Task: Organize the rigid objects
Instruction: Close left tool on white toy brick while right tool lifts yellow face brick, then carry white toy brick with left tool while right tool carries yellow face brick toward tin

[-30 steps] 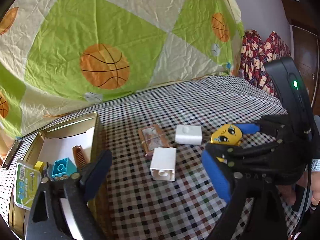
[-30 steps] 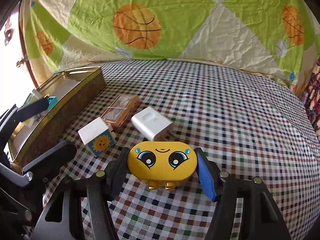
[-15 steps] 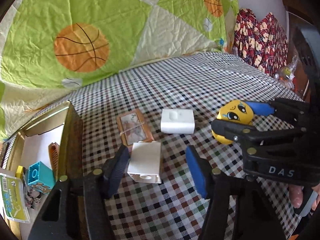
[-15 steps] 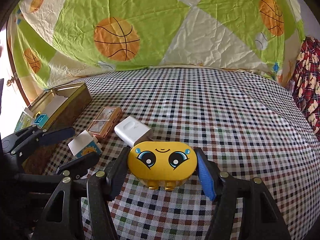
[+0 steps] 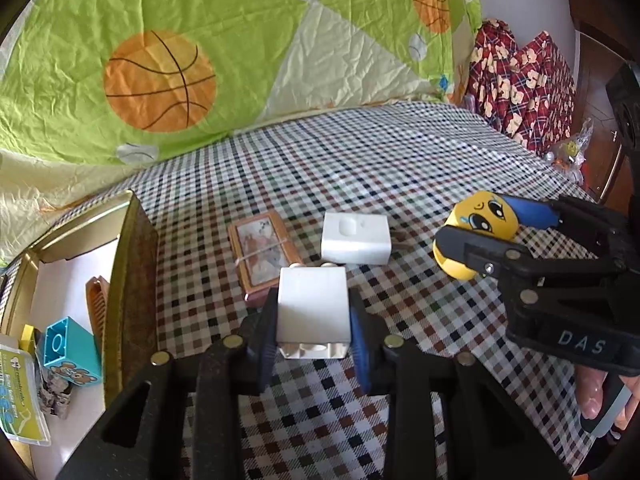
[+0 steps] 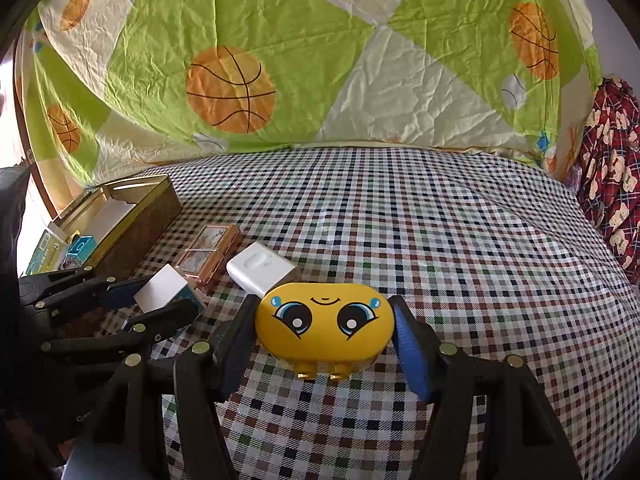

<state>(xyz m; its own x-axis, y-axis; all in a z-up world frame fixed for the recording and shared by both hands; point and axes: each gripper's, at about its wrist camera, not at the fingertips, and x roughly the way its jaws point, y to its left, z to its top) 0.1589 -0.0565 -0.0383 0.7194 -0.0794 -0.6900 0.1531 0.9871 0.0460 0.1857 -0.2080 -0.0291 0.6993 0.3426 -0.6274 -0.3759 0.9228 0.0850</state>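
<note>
Checked cloth (image 6: 420,240): covers the whole work surface. Basketball-print sheet (image 6: 360,60) hangs behind it.

Gold tin (image 5: 128,264): open, at the cloth's left edge; holds a teal block (image 5: 70,346), a comb (image 5: 98,300) and a green packet (image 5: 20,396).

Right gripper (image 6: 324,340): clamped on a yellow face case (image 6: 324,326), one pad on each end.

Left gripper (image 5: 314,334): jaws have just been closing; both pads press the sides of a white block (image 5: 312,308), which is on the cloth near the tin.

White charger (image 5: 356,238): on the cloth, just beyond the block.

Framed card (image 5: 264,254): flat on the cloth, between charger and tin.
</note>
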